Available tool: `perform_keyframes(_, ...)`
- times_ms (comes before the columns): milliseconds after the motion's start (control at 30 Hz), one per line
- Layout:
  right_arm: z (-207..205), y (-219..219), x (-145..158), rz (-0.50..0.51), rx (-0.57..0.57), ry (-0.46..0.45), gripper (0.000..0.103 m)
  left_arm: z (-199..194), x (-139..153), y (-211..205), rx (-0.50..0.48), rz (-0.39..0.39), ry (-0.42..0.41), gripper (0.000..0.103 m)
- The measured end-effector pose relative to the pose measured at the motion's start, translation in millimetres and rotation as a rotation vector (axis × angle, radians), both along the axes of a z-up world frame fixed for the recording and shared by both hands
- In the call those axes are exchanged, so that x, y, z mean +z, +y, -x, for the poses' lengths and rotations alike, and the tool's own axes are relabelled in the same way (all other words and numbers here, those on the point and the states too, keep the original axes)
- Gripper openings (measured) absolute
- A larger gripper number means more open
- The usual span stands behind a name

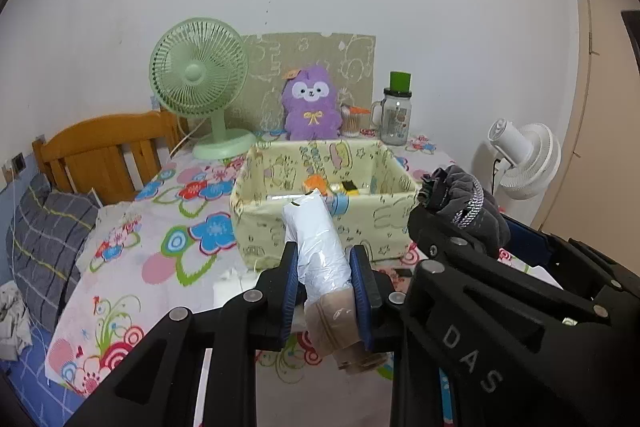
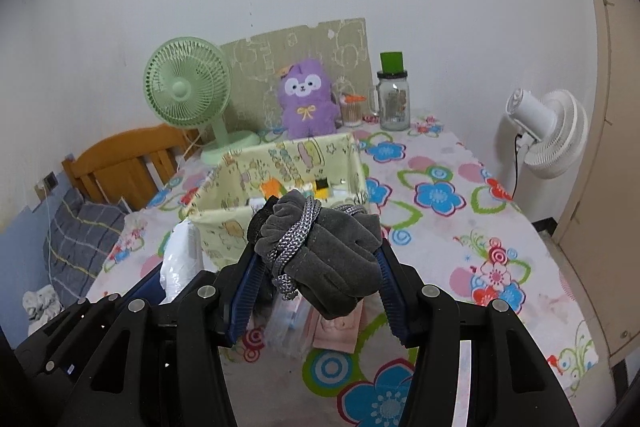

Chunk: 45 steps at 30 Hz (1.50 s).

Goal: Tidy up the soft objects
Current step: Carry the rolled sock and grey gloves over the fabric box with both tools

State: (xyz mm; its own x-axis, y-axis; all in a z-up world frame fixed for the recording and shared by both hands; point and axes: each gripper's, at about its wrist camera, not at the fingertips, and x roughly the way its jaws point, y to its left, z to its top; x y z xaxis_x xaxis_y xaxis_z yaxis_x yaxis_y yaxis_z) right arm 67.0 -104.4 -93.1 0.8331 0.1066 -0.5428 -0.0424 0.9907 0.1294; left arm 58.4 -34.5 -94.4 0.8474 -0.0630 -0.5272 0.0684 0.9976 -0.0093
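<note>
My left gripper [image 1: 325, 277] is shut on a white plastic-wrapped soft roll [image 1: 316, 247] with a tan end, held above the table just in front of the pale yellow fabric box [image 1: 280, 227]. My right gripper [image 2: 318, 275] is shut on a bundled grey glove [image 2: 324, 251] with a silvery braided cord, held near the box's front edge [image 2: 224, 223]. The glove also shows in the left wrist view [image 1: 468, 203], to the right of the roll. The roll shows at the left in the right wrist view [image 2: 180, 259]. Small orange and yellow items [image 1: 320, 185] lie inside the box.
A purple plush [image 1: 311, 103], green desk fan [image 1: 200, 79], glass jar with green lid [image 1: 396, 115] and a cotton-swab holder [image 1: 352, 121] stand at the table's back. Flat packets [image 2: 316, 323] lie under my right gripper. A white fan [image 2: 548, 131] stands right, a wooden headboard [image 1: 100, 147] left.
</note>
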Motion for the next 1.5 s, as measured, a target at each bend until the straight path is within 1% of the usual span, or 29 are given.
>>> perform_keyframes(400, -7, -2, 32, 0.009, -0.008, -0.040, 0.058, -9, 31, -3, -0.016, 0.003, -0.037, 0.025)
perform_keyframes(633, -16, -4, 46, 0.012, -0.016, -0.056, 0.058, -19, 42, -5, -0.029, 0.004, -0.051, 0.025)
perform_keyframes(967, -41, -4, 50, 0.026, -0.015, -0.047, 0.058, -44, 46, -6, -0.035, -0.003, -0.042, 0.025)
perform_keyframes(1500, -98, 11, 40, 0.087, 0.019, -0.015, 0.058, -99, 36, 3, -0.029, -0.025, -0.003, 0.025)
